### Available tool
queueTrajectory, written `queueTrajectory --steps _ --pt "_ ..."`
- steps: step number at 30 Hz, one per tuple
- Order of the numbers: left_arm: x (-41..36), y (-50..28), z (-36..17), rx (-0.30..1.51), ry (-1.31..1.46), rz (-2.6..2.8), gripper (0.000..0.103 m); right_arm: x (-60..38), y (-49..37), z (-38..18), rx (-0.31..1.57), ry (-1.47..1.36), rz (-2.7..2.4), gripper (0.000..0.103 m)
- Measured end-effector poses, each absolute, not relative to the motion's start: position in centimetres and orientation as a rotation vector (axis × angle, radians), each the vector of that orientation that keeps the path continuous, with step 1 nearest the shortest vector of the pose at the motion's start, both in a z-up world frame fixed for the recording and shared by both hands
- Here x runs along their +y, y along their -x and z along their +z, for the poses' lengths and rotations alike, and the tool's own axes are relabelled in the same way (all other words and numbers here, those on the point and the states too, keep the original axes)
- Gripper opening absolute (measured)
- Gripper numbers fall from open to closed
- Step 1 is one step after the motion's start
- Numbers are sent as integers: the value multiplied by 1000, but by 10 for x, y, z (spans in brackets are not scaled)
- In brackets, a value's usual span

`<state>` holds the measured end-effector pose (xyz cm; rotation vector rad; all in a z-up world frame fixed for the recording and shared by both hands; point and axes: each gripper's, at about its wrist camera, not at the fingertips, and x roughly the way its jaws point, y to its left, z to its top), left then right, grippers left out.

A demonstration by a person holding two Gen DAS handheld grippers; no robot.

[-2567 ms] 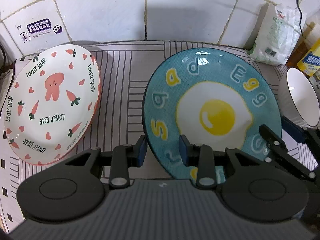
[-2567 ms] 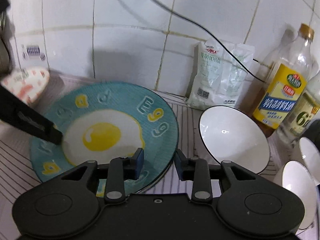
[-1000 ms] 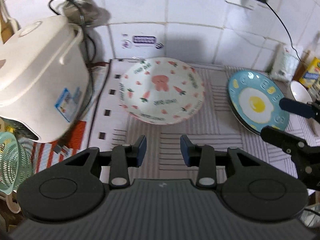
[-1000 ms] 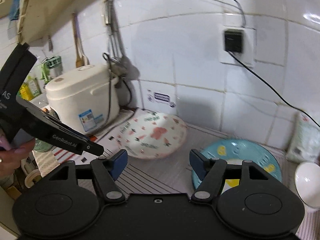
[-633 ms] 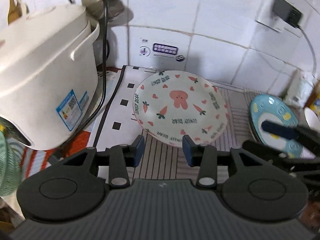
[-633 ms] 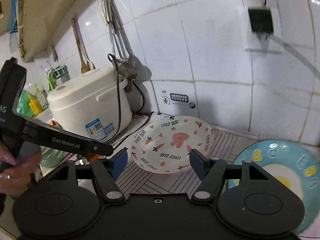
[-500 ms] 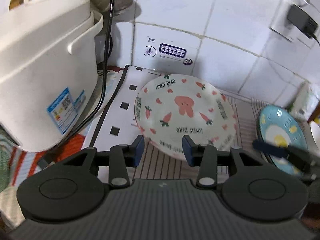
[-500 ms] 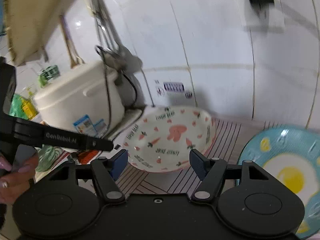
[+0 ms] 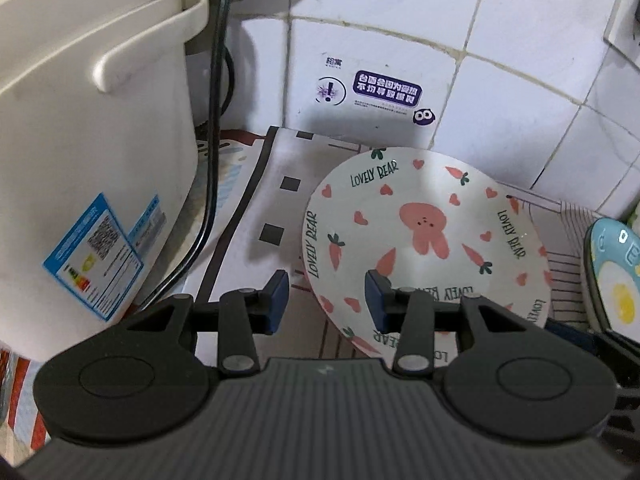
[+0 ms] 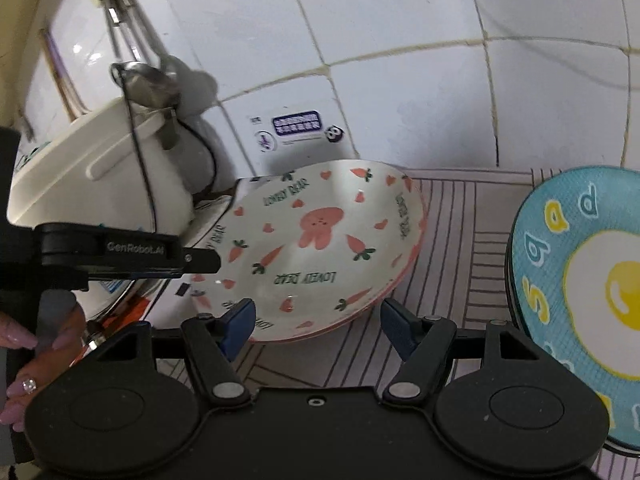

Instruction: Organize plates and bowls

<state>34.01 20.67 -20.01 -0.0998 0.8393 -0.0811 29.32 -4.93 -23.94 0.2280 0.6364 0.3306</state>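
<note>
While we hold both tongs spread and empty, the rabbit plate (image 9: 424, 236) lies on the striped mat (image 10: 468, 216) beside the rice cooker (image 9: 80, 168), its rim at one o'clock of our left tongs (image 9: 327, 300), nearer than our right tongs (image 10: 316, 326).

Your left tool (image 9: 326, 296) hides the bunny plate (image 9: 424, 240) rim at six o'clock; the egg plate (image 9: 612, 276) is cut off at three, and the wall sticker (image 9: 386, 90) text seems too small to read.
</note>
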Motion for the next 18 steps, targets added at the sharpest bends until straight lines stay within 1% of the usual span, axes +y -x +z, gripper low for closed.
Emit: queueTrajectory --steps 7,9,11,12,15,16,17,18 --pt "206 -353 -209 836 81 -113 39 -43 -307 -249 615 -227 290 75" --pt "207 -357 -213 853 84 -111 36 -41 -309 -251 595 -218 272 74" --pt "207 -360 -217 866 82 -112 30 -41 -313 -254 591 -221 258 69" --pt "207 -360 -218 866 84 -117 29 -42 -314 -255 586 -227 252 69" --pt "206 -360 -218 860 83 -111 29 -42 -313 -256 571 -222 234 59" --pt "207 -360 -218 859 87 -111 29 -43 -312 -257 566 -217 223 53" --pt "207 -360 -218 858 92 -107 29 -44 -311 -257 559 -211 212 48" --pt "207 -360 -218 855 98 -104 29 -45 -311 -258 553 -205 201 40"
